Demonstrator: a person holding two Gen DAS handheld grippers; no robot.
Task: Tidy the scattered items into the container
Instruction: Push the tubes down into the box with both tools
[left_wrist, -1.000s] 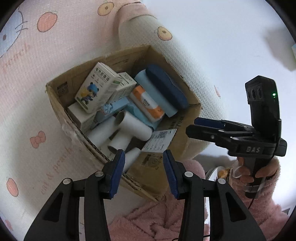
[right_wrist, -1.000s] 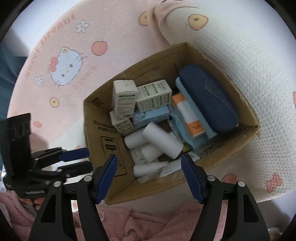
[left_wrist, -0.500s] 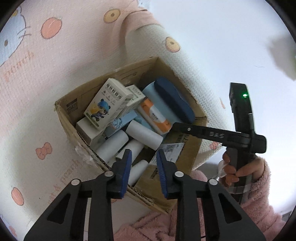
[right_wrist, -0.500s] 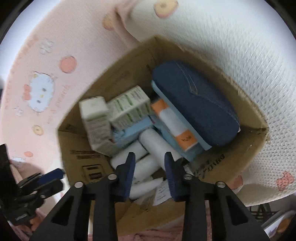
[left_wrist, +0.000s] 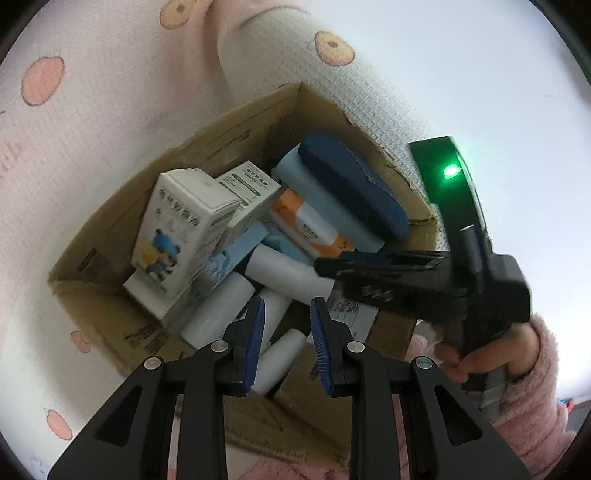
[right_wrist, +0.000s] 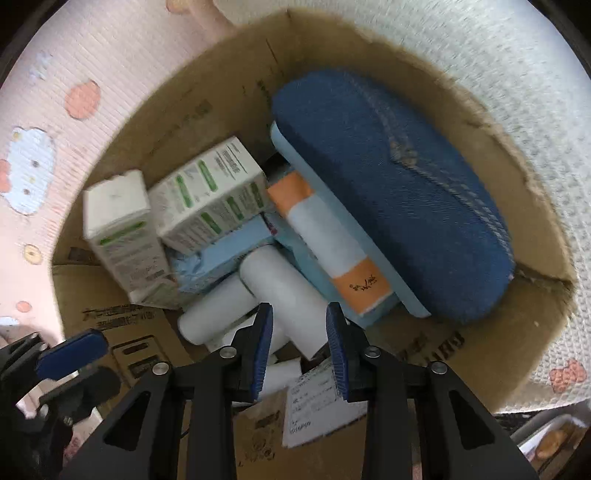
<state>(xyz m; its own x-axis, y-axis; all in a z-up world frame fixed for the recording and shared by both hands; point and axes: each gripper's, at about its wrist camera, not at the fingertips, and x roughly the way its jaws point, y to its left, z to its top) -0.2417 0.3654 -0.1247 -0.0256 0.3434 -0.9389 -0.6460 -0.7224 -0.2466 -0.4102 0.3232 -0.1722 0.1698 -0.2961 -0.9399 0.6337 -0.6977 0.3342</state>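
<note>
Cardboard box (right_wrist: 491, 343) sat on a pink-and-white printed bed cover (left_wrist: 92, 122), packed with a dark blue case (right_wrist: 391, 192) along its far-right wall, white cartons (right_wrist: 210, 192) toward its left wall and white rolls (right_wrist: 280, 291) near its front edge. Both the left gripper (left_wrist: 287, 341) and the right gripper (right_wrist: 300, 347) hung over that front edge, jaws part-way apart and grasping nothing, while a hand (left_wrist: 480, 362) in a fluffy pink sleeve (left_wrist: 528, 398) held the right one.

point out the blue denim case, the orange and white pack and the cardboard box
blue denim case (right_wrist: 391, 192), right wrist view, top face
orange and white pack (right_wrist: 328, 240), right wrist view, white middle
cardboard box (right_wrist: 229, 70), right wrist view, inner far wall
</note>
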